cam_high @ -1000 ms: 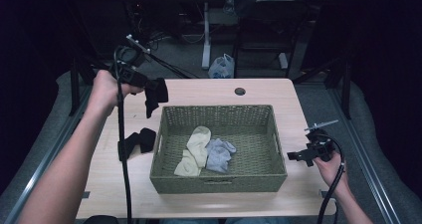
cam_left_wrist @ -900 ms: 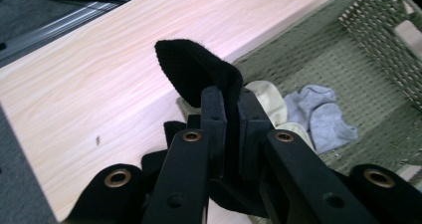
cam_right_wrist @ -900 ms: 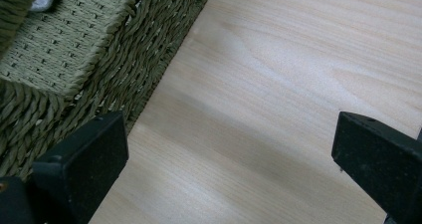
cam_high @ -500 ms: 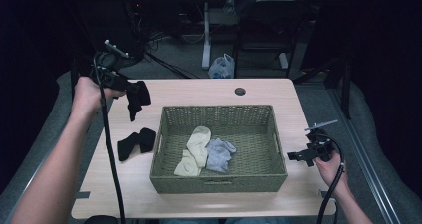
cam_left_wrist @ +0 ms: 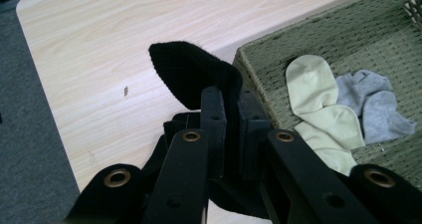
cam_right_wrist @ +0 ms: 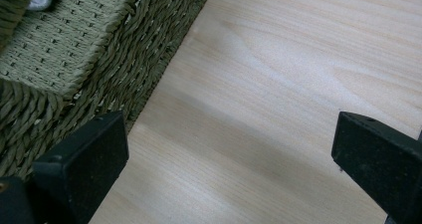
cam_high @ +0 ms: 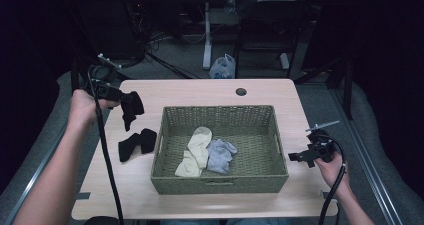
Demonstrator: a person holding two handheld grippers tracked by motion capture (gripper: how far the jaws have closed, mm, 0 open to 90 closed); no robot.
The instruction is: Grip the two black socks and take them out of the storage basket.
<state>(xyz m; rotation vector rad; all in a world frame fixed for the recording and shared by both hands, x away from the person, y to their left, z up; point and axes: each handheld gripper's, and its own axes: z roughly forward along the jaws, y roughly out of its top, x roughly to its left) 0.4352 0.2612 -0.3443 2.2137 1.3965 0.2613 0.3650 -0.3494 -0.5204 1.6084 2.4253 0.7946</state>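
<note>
My left gripper (cam_high: pixel 125 99) (cam_left_wrist: pixel 230 102) is shut on a black sock (cam_high: pixel 133 109) (cam_left_wrist: pixel 191 74) that hangs from it above the table's left side. A second black sock (cam_high: pixel 136 142) lies on the table left of the green woven basket (cam_high: pixel 220 184) (cam_left_wrist: pixel 259 59) (cam_right_wrist: pixel 74 50). Inside the basket lie a cream sock (cam_high: pixel 196 149) (cam_left_wrist: pixel 321 109) and a grey sock (cam_high: pixel 221 154) (cam_left_wrist: pixel 378 104). At the basket's right, low over the bare wood, my right gripper (cam_high: pixel 296 157) (cam_right_wrist: pixel 229 154) stands open and holds nothing.
The light wooden table (cam_high: pixel 200 90) has a round cable hole (cam_high: pixel 241 91) at its far edge. A white plastic bag (cam_high: pixel 223 67) and desk legs stand on the floor beyond. Grey carpet flanks the table on both sides.
My left gripper has drawn left and down with the black sock, away from the basket's far left corner. The right gripper has stayed put.
</note>
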